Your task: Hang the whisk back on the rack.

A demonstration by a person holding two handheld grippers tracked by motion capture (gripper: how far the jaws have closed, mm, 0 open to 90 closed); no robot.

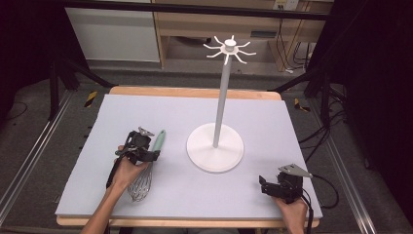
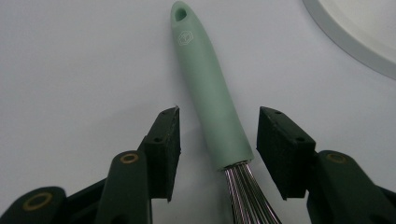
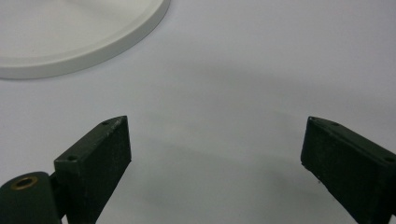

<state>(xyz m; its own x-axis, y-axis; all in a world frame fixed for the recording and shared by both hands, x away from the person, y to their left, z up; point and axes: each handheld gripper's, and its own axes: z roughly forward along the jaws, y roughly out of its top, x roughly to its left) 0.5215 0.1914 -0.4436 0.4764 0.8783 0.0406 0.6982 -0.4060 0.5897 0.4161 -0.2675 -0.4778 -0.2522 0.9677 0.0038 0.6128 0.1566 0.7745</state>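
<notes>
**A:** Left jaws sit apart, straddling the whisk [image 2: 212,98] at the base of its green handle, just above the wires. Pads aren't touching it on either side. Status?

**B:** Early. I read this as pre-grasp: whisk lies flat on the table [image 1: 272,122], handle pointing away from me, wire end toward me. My left gripper [image 1: 141,146] is down over it, nothing clamped.

**A:** Right side?

**B:** Right gripper [image 1: 280,185] is parked near the table's front right corner, jaws wide apart, empty, well clear of the whisk.

**A:** Target?

**B:** My guess is the white hook stand [image 1: 219,126], just right of the whisk. Hooks up top are bare. Handle has a hanging hole at its tip.

**A:** Remaining?

**B:** Everything: close, lift, hang.
</notes>
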